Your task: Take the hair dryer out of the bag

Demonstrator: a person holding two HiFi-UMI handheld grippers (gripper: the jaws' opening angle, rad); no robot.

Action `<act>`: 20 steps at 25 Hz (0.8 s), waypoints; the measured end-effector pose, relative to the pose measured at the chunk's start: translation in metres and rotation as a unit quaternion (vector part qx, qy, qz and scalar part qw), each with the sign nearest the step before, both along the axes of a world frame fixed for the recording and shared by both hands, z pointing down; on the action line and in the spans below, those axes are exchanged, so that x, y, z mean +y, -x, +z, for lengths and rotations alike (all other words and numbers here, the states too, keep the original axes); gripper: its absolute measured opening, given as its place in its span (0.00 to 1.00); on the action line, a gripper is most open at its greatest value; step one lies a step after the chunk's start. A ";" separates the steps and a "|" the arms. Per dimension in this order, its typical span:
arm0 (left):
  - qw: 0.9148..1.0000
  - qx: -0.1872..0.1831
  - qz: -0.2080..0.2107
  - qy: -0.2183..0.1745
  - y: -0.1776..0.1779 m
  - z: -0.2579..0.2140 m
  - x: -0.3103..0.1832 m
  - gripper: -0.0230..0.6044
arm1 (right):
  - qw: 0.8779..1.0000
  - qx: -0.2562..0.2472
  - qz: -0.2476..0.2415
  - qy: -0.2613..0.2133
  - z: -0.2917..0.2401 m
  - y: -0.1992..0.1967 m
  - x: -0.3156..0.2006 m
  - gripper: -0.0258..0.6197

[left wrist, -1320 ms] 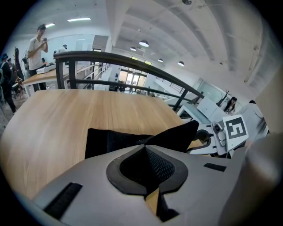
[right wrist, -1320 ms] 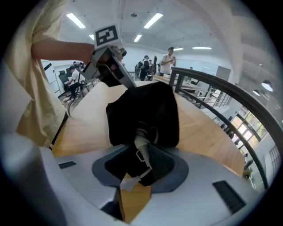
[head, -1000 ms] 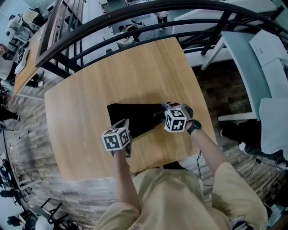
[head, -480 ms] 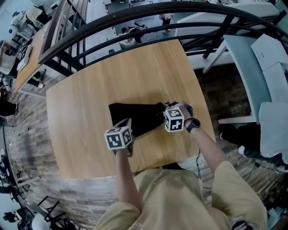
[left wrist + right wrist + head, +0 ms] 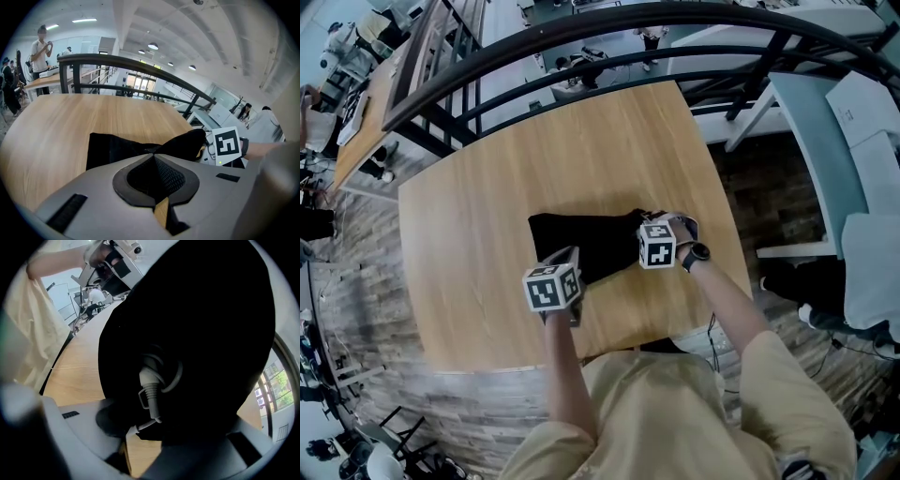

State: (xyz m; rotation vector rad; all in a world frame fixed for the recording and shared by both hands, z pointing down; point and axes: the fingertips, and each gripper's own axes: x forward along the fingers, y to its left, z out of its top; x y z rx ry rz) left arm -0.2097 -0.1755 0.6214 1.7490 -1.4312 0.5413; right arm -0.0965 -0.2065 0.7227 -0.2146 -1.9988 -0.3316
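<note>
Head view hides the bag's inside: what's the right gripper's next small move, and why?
Probably ease the right gripper deeper and close on the white cord: its jaws have just been opening and stand apart inside the bag, the cord between them, ungripped.

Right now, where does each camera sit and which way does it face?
Head view: on the person's head, facing steeply down at table, black bag, both forearms.
Left gripper view: on the shut left claw, facing over the bag toward a railing; right wrist, blurred.
Right gripper view: on the right claw, jaws just opening, bag and white cord between; cream shirt left.
Shared: head and left gripper views show the right claw's marker cube.
</note>
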 end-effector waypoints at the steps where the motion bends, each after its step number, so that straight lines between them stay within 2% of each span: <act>1: 1.000 0.000 0.001 0.000 0.000 0.000 0.000 0.06 | 1.000 -0.002 0.000 0.005 0.000 0.000 0.000 0.25; 4: 1.000 0.002 -0.001 0.001 0.002 0.002 -0.001 0.06 | 1.000 0.001 -0.015 0.019 0.002 -0.003 0.003 0.22; 8: 1.000 0.007 -0.006 0.002 0.001 0.003 -0.001 0.06 | 0.999 -0.029 -0.024 0.026 -0.008 -0.002 0.007 0.17; 14: 1.000 0.018 -0.025 0.001 0.006 0.006 -0.002 0.06 | 0.997 -0.077 -0.028 0.013 -0.028 0.000 0.009 0.16; 20: 0.999 0.028 -0.039 0.001 0.011 0.006 -0.002 0.06 | 0.995 -0.100 -0.028 -0.005 -0.047 -0.004 0.010 0.16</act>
